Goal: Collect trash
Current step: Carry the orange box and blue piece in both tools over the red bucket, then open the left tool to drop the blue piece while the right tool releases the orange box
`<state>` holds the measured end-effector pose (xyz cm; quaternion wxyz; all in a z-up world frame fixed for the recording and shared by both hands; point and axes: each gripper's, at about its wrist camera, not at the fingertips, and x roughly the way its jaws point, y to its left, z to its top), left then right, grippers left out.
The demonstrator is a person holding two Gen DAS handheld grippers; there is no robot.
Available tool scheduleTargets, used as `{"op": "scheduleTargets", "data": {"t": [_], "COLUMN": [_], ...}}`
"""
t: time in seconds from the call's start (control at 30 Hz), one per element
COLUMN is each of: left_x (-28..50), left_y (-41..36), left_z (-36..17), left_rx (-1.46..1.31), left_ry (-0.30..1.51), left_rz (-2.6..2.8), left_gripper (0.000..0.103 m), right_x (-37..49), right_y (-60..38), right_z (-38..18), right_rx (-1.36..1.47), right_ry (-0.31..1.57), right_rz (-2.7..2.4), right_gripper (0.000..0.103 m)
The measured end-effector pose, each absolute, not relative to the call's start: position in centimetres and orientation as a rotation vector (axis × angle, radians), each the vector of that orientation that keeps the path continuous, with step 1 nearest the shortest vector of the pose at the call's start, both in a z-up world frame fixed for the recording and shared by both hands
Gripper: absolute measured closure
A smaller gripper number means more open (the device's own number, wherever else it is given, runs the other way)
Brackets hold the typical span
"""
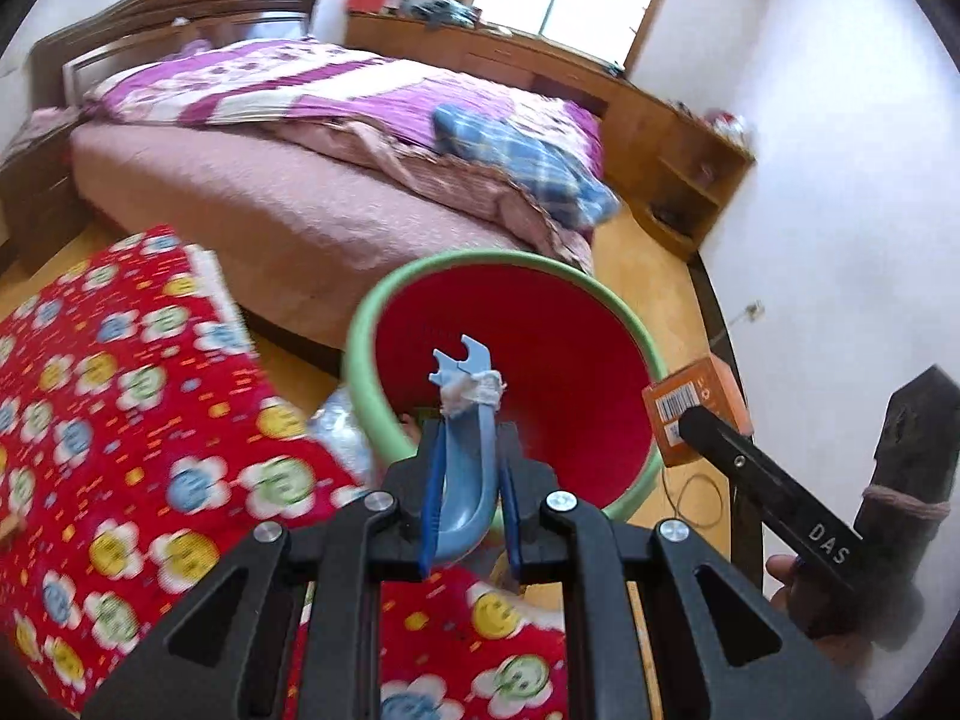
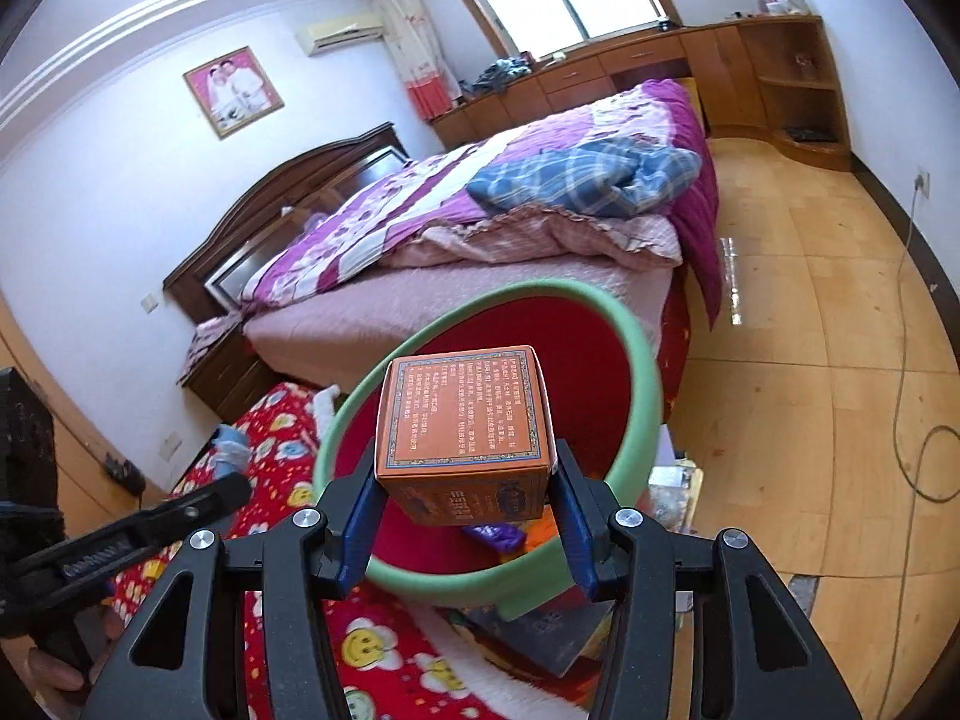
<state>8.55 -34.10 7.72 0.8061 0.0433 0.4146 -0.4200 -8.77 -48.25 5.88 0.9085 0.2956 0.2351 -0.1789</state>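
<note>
We look along two hand-held grippers in a bedroom. The left gripper [image 1: 468, 474] is clenched tight on a pale blue plastic piece [image 1: 465, 456], curved, with a forked tip and a scrap of white tissue [image 1: 474, 393] wrapped around it; what the piece is we cannot tell. It hangs in front of a basin [image 1: 510, 372], green outside and red inside, which is tilted so its mouth faces us.

The right gripper [image 2: 465, 510] grips an orange box [image 2: 465, 429] between its blue pads [image 2: 360, 516], over the same basin [image 2: 636, 354]. The box top carries small print too fine to read. From the left camera the box [image 1: 699, 408] shows only a barcoded corner beside the basin rim, the rest cut off by a right gripper finger [image 1: 768, 480].

Inside the basin, a purple wrapper [image 2: 498, 534] and something orange peek out under the box; most of the contents are hidden. What holds the basin up is out of sight. Below it lie a red blanket [image 1: 120, 390] with smiling flowers, blurred, and a clear plastic item [image 1: 342, 426] half covered by the rim.

Behind stand a bed [image 1: 270, 198] with a purple quilt and a blue plaid cloth [image 1: 522, 156], then a wooden floor [image 2: 810, 330]. A hand [image 1: 804, 594] shows partly at the right edge.
</note>
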Motion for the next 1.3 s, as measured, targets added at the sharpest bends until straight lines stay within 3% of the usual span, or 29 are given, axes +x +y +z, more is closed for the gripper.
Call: {"op": "scheduleTargets", "data": {"t": [0.37,0.5,1.17,1.3], "left_x": [9.3,9.5,9.0,9.0], "left_y": [-38.0,-38.0,-32.8,-30.7], "left_z": [5.7,5.3,5.9,6.3], "left_rx": [0.142,0.150,0.102,0.072], "left_ry": [0.909,0.909,0.932,0.931], "left_rz": [-0.927,-0.903,-0.794,-0.759], "left_gripper": [0.086,0.073,0.068,0.068], "right_x": [-9.1,-8.9,-4.5,-4.3], "right_y": [-49.8,-50.0,-48.7,-48.2], "right_z": [4.4,4.2,3.5,3.5], "right_rx": [0.641,0.643,0.594,0.598], "right_ry": [0.502,0.507,0.570,0.569], "right_rz": [-0.400,-0.394,-0.324,-0.327], "right_gripper": [0.050,0.050,0.047,0.036]}}
